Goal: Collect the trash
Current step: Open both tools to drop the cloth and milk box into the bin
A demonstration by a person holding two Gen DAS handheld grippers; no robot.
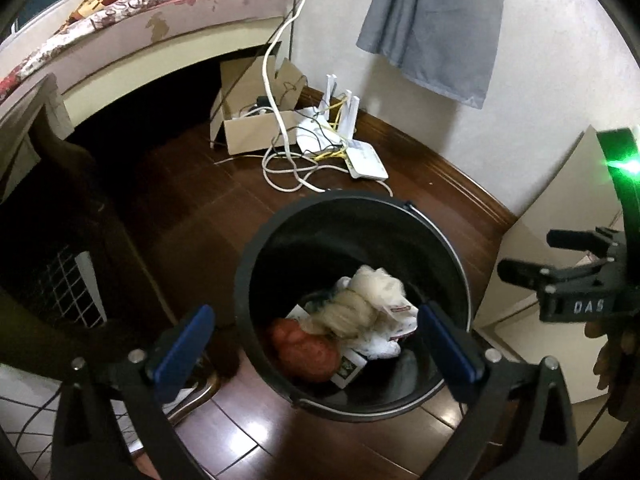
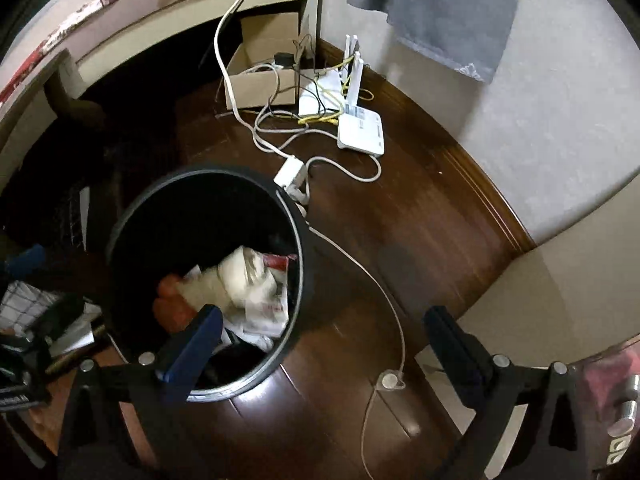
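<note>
**Both grippers empty above the bin**

The left gripper (image 1: 316, 344) hangs wide open over a black trash bin (image 1: 460, 248) on a dark wooden floor (image 2: 420, 240), nothing between its blue pads. The right gripper (image 2: 324, 344), equally spread and empty, sits just beside the rim. Crumpled paper and wrappers (image 1: 360, 304) lie inside with an orange wad (image 1: 304, 352). This looks like a drop-off; the next move likely calls for finding more litter.
</note>
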